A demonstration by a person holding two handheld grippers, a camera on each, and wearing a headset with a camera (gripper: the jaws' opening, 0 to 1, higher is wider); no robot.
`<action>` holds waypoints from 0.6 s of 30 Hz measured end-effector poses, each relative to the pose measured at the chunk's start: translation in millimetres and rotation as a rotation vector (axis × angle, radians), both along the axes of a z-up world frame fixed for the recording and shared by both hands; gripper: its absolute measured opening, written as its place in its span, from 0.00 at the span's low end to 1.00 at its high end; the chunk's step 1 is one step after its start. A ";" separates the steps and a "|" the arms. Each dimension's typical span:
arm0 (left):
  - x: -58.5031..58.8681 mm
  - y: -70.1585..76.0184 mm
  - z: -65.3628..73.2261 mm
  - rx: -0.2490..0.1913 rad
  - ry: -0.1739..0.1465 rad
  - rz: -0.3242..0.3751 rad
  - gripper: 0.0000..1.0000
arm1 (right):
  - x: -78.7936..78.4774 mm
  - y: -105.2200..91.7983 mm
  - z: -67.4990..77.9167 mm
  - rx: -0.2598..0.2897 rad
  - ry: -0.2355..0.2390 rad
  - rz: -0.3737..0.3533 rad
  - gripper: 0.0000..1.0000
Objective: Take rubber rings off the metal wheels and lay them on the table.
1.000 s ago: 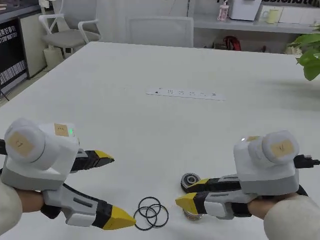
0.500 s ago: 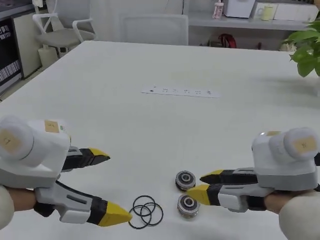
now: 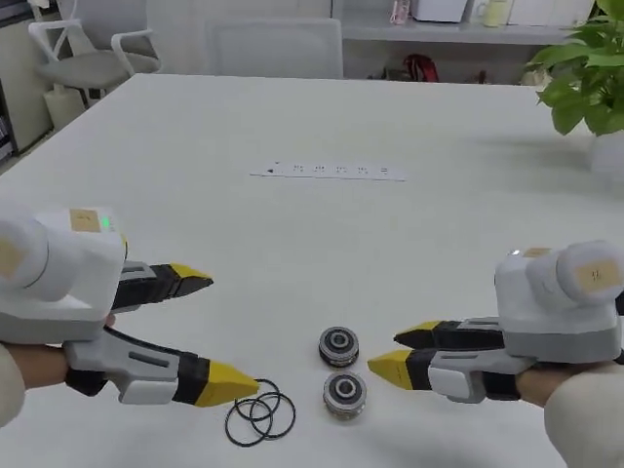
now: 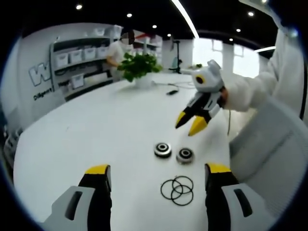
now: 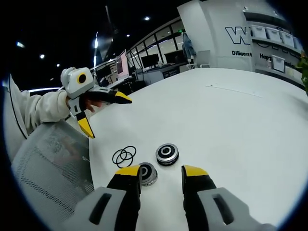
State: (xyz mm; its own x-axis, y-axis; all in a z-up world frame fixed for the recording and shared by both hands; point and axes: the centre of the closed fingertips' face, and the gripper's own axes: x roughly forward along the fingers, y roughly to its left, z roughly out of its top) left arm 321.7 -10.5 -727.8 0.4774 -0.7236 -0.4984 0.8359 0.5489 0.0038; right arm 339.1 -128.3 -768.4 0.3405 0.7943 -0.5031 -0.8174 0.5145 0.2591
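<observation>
Two small metal wheels with dark rims lie flat on the white table, one [image 3: 338, 345] just behind the other [image 3: 344, 391]. Three thin black rubber rings [image 3: 259, 415] lie overlapping to their left. My left gripper [image 3: 213, 333] is open, its lower yellow tip close above the rings. My right gripper [image 3: 398, 353] is open and holds nothing, its tips a little right of the wheels. The left gripper view has the rings [image 4: 177, 189] between its jaws, with the wheels [image 4: 162, 149] and the right gripper [image 4: 191, 122] beyond. The right gripper view shows the wheels [image 5: 167, 154], the rings [image 5: 124, 156] and the left gripper [image 5: 106, 115].
A white power strip [image 3: 327, 171] lies mid-table. A potted plant [image 3: 575, 78] stands at the far right corner. Chairs [image 3: 273, 47] stand behind the far edge, with shelves beyond them.
My right gripper has drawn back to the right, off the nearer wheel, which now lies uncovered. The left gripper has hardly moved. The head camera has shifted.
</observation>
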 end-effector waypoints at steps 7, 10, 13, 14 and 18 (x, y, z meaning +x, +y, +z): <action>13.9 -19.8 -3.0 -0.008 -0.003 -0.034 0.77 | 4.8 -3.0 -4.5 -0.004 0.000 -0.004 0.30; 18.2 -26.6 -3.9 -0.011 -0.003 -0.052 0.74 | 7.0 -3.0 -7.8 -0.003 0.007 -0.006 0.29; 22.8 -34.2 -6.2 -0.012 0.000 -0.068 0.69 | 7.8 -0.4 -11.9 0.000 0.019 -0.001 0.29; 23.9 -36.1 -6.9 -0.012 0.001 -0.071 0.69 | 8.5 0.8 -13.4 0.001 0.021 0.001 0.29; 27.4 -45.5 -10.4 -0.010 -0.001 -0.092 0.62 | 11.2 6.4 -18.6 0.002 0.033 0.012 0.28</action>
